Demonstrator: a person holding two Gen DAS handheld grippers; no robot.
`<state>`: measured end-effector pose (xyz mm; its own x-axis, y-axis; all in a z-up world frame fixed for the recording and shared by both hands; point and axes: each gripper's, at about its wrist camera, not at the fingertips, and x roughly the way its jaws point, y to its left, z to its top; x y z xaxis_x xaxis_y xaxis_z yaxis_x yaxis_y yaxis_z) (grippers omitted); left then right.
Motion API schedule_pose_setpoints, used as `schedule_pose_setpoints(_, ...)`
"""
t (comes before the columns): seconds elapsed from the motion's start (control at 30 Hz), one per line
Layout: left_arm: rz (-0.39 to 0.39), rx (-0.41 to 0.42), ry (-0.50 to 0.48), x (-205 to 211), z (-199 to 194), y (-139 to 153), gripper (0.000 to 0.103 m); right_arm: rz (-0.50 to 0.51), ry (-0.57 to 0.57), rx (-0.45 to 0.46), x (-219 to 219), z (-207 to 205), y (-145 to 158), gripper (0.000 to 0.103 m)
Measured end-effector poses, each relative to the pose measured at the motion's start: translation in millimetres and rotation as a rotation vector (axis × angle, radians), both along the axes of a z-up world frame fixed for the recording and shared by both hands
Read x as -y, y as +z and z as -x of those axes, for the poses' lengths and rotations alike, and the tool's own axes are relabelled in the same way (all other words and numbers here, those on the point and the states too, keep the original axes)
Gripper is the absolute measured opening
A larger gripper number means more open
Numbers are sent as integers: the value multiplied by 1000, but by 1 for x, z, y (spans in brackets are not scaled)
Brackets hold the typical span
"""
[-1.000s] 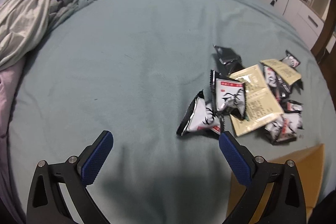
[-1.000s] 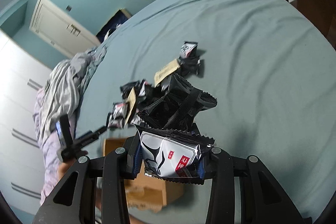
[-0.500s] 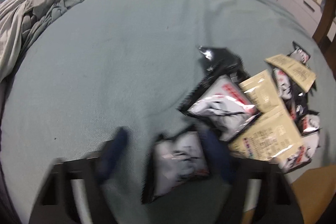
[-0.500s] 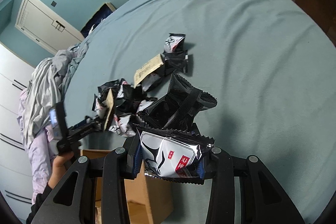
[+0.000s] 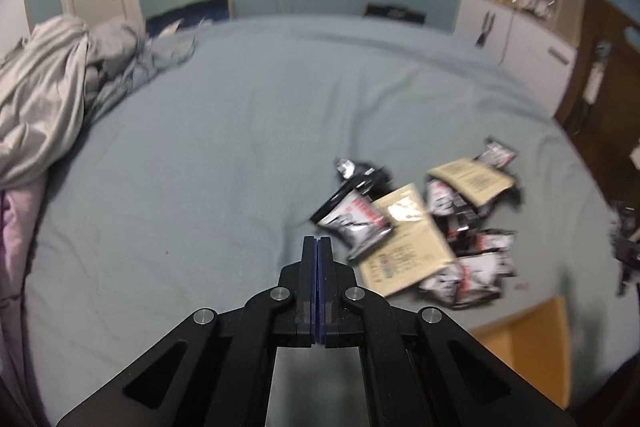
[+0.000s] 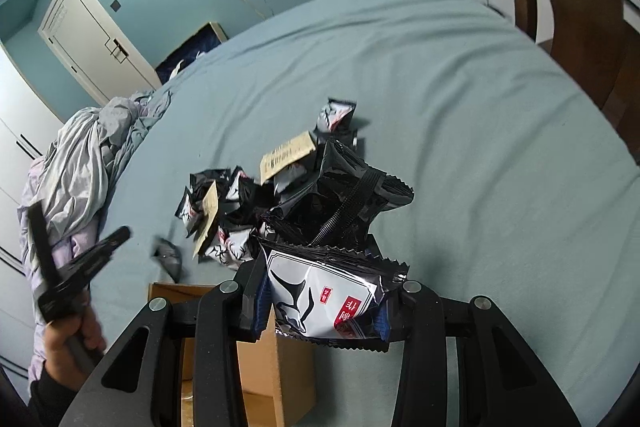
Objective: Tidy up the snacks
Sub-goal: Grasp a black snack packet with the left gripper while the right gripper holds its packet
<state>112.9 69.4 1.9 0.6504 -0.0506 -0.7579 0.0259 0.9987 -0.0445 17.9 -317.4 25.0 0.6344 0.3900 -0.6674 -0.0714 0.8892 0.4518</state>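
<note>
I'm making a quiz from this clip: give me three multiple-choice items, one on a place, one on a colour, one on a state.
1. Where does the snack pile lie?
A. on the bed
B. in the box
C. on the floor
2. What colour is the bed?
A. red
B. blue-green
C. yellow
3. How is the left gripper?
A. wide open
B. shut on a packet
C. shut with nothing in it

Answers:
1. A, the packets rest on the sheet beyond the box.
2. B, the sheet is blue-green.
3. C, its pads meet with nothing between; the right gripper holds a packet.

My bed (image 5: 240, 131) carries a heap of snack packets (image 5: 420, 227) toward its right edge and rumpled grey bedding (image 5: 52, 95) at its far left corner.
</note>
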Motion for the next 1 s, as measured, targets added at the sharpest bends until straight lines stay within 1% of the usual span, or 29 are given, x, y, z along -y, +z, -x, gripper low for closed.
schedule_pose_setpoints(0.1,40,68,-36,5,24,24,0,-24,-13,5,5,9,2,38)
schedule_pose_setpoints(0.13,64,93,-49,7,35,33,0,-28,-15,5,6,11,1,38)
schedule_pose_setpoints(0.2,94,122,-73,11,50,46,0,-35,-18,5,8,17,0,38)
schedule_pose_setpoints(0.33,90,160,-99,16,73,61,0,-47,-28,-6,11,19,-2,38)
schedule_pose_setpoints(0.4,77,157,-97,14,78,62,0,-51,-33,-12,13,17,-2,38)
schedule_pose_setpoints(0.47,80,142,-85,9,77,59,0,-58,-38,-10,14,15,0,38)
schedule_pose_setpoints(0.6,71,91,-24,-3,65,46,0,-46,-23,-4,10,14,1,38)
schedule_pose_setpoints(0.63,65,77,-6,-5,62,42,2,-43,-16,-3,8,15,2,38)
schedule_pose_setpoints(0.7,51,39,29,-13,51,30,13,-61,10,-7,6,16,2,38)
schedule_pose_setpoints(0.73,46,21,41,-17,48,24,35,-77,26,-7,5,18,3,38)
schedule_pose_setpoints(0.77,36,4,56,-21,42,17,64,-95,37,-4,5,22,3,38)
schedule_pose_setpoints(0.83,22,-8,96,-31,34,5,87,-134,56,4,6,29,4,38)
schedule_pose_setpoints(0.9,28,-36,116,-38,26,-6,87,-164,70,9,7,33,1,38)
schedule_pose_setpoints(0.93,47,-69,121,-42,17,-15,87,-170,77,6,6,33,0,38)
schedule_pose_setpoints(1.0,76,-112,134,-48,6,-30,87,-156,94,-3,2,26,-4,38)
